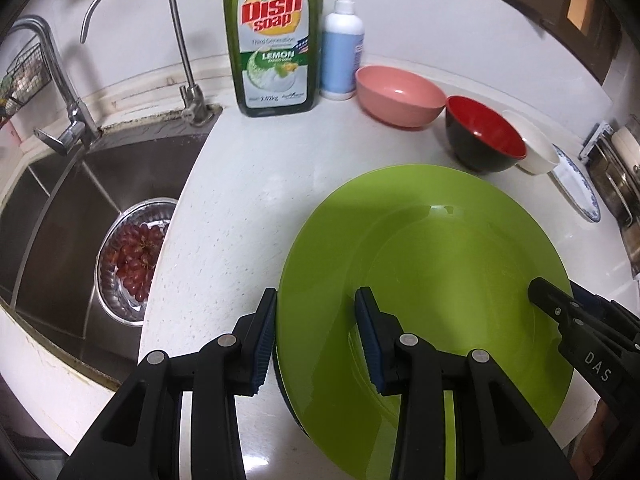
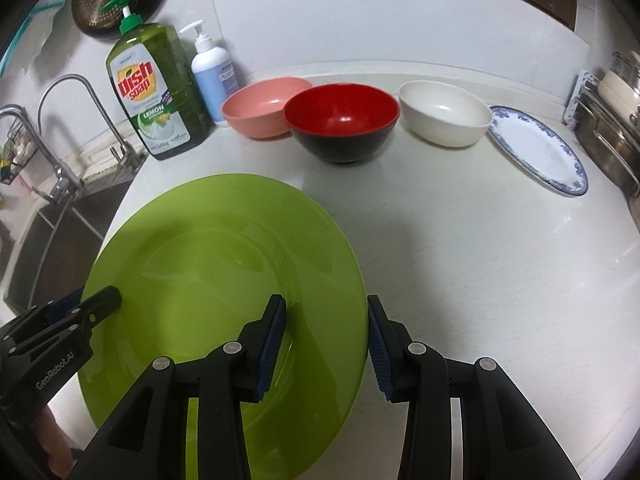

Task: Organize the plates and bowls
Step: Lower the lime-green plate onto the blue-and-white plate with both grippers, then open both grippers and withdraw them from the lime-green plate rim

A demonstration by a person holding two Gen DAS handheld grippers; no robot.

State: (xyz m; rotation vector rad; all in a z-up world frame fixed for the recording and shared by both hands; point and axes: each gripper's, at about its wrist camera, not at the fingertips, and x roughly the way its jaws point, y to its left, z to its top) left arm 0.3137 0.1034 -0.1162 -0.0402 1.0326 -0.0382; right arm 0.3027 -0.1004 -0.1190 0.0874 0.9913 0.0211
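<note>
A large green plate [image 1: 440,280] [image 2: 224,264] is held over the white counter [image 2: 460,260] by both grippers. My left gripper [image 1: 316,336] is shut on its left rim, one finger outside the edge and the other on the plate's face. My right gripper [image 2: 326,332] is shut on the right rim in the same way. Each gripper shows in the other's view: the right gripper [image 1: 560,300] and the left gripper [image 2: 92,300]. Along the back stand a pink bowl [image 2: 266,110], a red-and-black bowl [image 2: 342,120], a white bowl [image 2: 444,114] and a blue-rimmed plate [image 2: 540,148].
A green dish soap bottle [image 1: 276,40] and a white pump bottle [image 1: 342,48] stand by the wall. To the left lies a steel sink [image 1: 60,208] with two taps and a metal bowl of grapes [image 1: 136,256]. A metal rack [image 2: 612,128] borders the counter's right end.
</note>
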